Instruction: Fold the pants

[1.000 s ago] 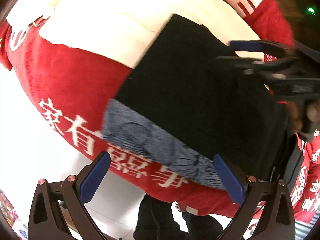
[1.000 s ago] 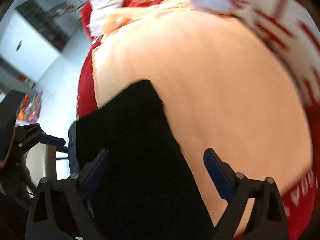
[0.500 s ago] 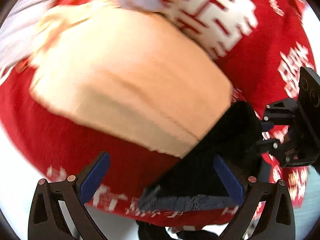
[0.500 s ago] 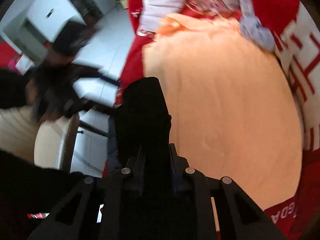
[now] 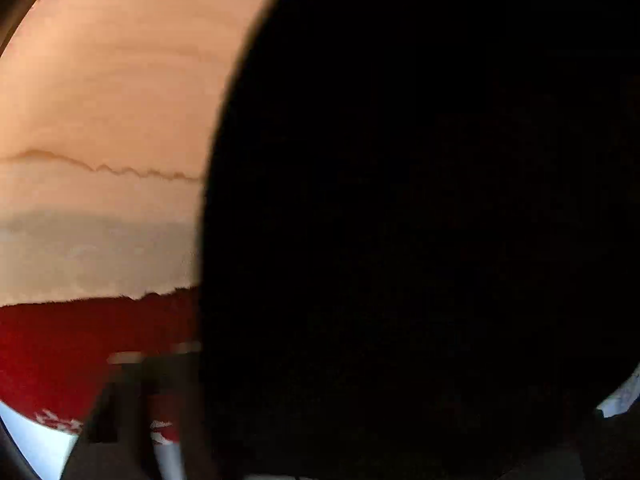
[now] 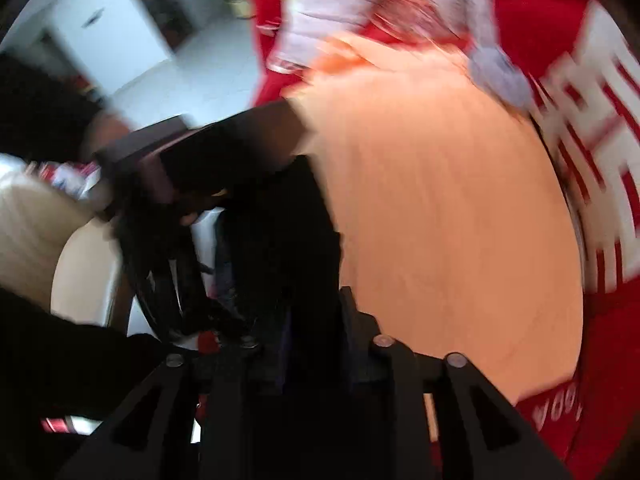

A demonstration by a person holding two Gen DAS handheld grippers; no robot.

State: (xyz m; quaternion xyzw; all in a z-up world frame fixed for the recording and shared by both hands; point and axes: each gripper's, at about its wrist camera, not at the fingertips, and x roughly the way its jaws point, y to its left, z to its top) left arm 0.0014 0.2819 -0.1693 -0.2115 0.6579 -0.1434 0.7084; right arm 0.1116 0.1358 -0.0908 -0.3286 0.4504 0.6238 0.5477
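Observation:
The black pants fill most of the left wrist view, right against the lens. They hide the left gripper's fingertips; only a blurred dark finger shows at the lower left. In the right wrist view my right gripper is shut on the black pants, holding them above the peach cloth. The left gripper's body shows blurred at the left of that view, against the pants.
A peach cloth lies over a red blanket with white characters. White and lilac clothes lie at the far end. A cream chair and white floor are at the left.
The right gripper stays shut on the pants and has lifted them. The left gripper has moved in until the black fabric covers its camera. Both views have swung and are blurred.

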